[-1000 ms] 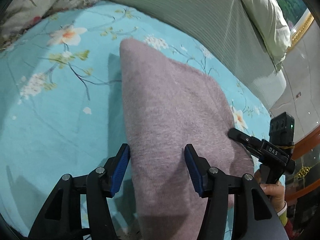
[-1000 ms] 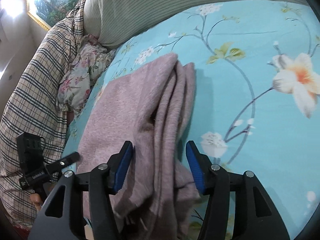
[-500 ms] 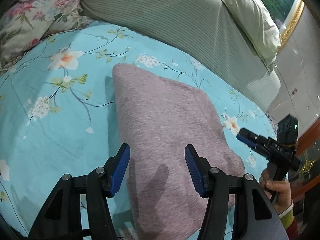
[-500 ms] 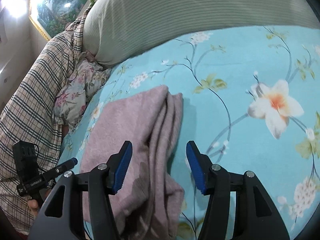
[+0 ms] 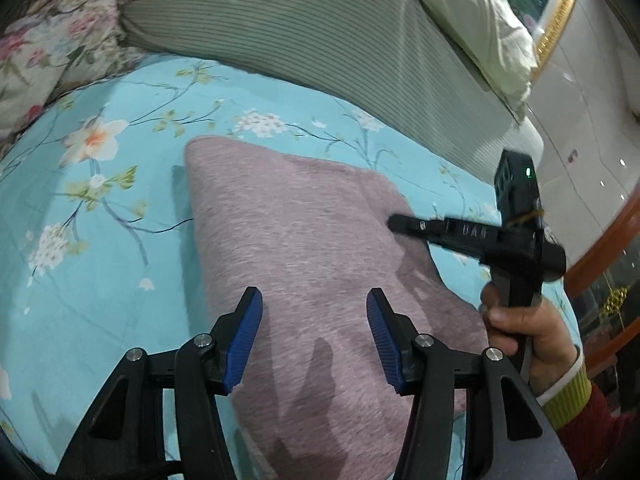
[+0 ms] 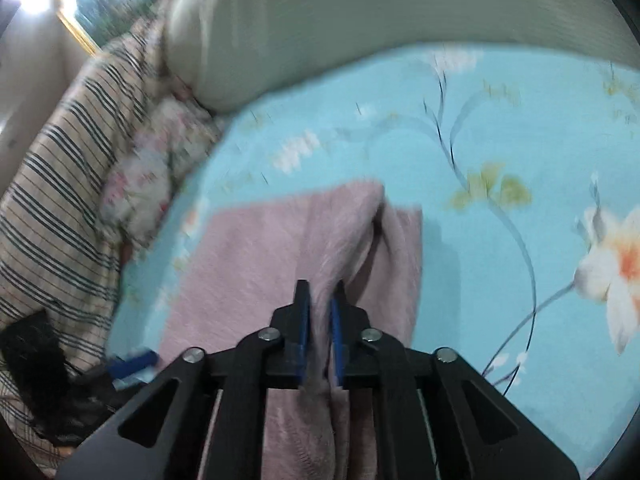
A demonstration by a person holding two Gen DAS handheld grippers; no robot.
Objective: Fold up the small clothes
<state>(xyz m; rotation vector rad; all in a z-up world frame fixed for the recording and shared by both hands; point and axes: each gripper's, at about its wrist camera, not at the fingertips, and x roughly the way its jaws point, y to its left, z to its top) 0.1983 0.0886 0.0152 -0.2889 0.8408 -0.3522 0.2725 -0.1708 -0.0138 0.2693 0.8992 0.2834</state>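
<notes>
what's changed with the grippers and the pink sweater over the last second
The right gripper has moved in and shut on the sweater's layered edge; a second ago it was open. The left gripper stays open above the sweater, gripping nothing. The sweater remains folded on the floral sheet.

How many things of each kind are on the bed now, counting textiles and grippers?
Pink knitted garment: 1
Striped grey-green pillow: 1
Floral cushion: 1
Plaid blanket: 1
Grippers: 2, left gripper and right gripper
Total: 6
</notes>
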